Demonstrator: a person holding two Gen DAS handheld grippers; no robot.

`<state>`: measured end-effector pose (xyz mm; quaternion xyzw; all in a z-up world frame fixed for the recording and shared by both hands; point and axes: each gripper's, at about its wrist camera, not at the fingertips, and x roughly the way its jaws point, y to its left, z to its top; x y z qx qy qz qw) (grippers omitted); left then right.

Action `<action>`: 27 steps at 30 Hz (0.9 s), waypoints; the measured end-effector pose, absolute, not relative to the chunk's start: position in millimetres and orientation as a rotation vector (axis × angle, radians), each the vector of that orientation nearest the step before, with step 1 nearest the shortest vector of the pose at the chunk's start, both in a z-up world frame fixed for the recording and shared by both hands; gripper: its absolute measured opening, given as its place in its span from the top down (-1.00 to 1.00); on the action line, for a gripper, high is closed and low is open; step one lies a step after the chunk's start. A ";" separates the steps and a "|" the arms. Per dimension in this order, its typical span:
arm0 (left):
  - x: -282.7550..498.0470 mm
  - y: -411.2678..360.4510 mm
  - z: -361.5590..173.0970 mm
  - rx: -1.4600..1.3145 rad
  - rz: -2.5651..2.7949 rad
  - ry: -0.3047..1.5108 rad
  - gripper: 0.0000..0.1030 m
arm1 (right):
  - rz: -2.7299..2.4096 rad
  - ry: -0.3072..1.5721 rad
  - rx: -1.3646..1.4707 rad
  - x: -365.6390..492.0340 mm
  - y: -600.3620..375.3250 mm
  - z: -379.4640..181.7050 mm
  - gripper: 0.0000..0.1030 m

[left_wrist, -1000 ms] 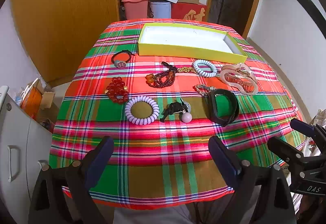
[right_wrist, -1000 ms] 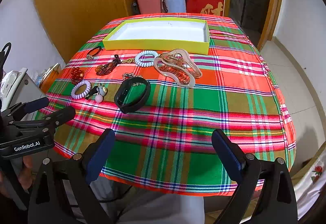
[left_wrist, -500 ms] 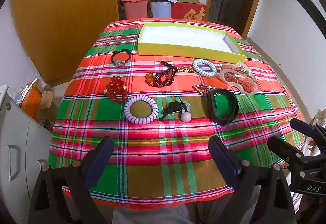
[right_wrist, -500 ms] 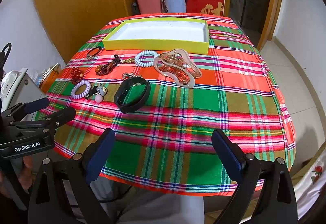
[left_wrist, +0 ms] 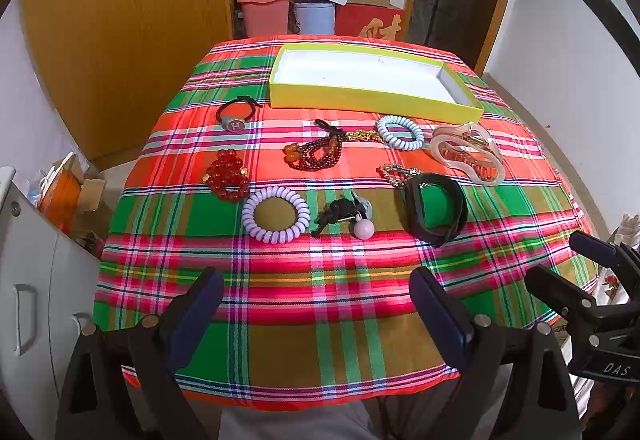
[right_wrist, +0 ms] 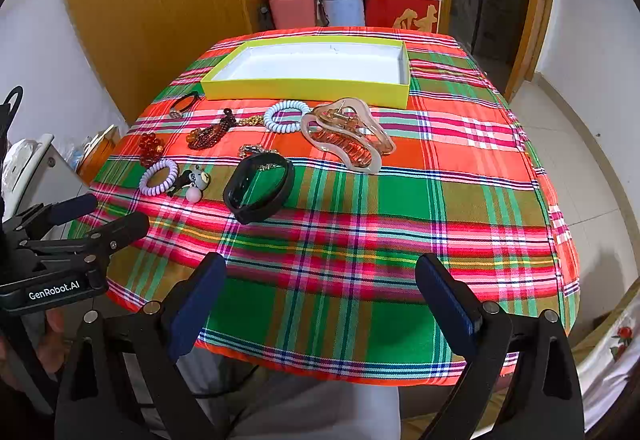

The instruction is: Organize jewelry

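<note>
We hold left tool and right tool wide, empty, at bench near edge; shallow yellow cardboard box waits empty behind scattered jewelry.

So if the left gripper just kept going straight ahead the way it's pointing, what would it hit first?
Probably the small black charm with the pale ball, which sits on the tablecloth about midway between the open fingers of the left gripper. The lilac coil hair tie lies just left of that line. Height is hard to judge.
</note>
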<state>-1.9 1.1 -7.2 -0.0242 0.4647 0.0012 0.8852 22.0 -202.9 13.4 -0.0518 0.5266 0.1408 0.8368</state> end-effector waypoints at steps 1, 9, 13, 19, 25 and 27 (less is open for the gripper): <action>-1.7 0.6 -7.4 -0.050 0.002 0.966 -0.84 | 0.298 1.114 -0.111 22.0 -202.9 13.2 -0.86; 1.4 5.1 -8.3 -0.082 -0.017 0.960 -0.84 | 0.296 1.112 -0.117 23.2 -202.8 13.3 -0.86; 5.1 11.1 -10.6 -0.095 -0.023 0.955 -0.84 | 0.300 1.106 -0.117 28.4 -204.4 12.9 -0.86; 15.0 22.5 -17.0 -0.093 0.008 0.949 -0.78 | 0.320 1.090 -0.133 41.4 -203.1 9.7 -0.86; 31.3 43.8 -23.3 -0.148 0.047 0.953 -0.53 | 0.311 1.076 -0.145 61.6 -205.3 3.6 -0.86; 37.0 51.4 -24.0 -0.163 0.056 0.949 -0.52 | 0.309 1.074 -0.146 69.6 -206.7 2.2 -0.86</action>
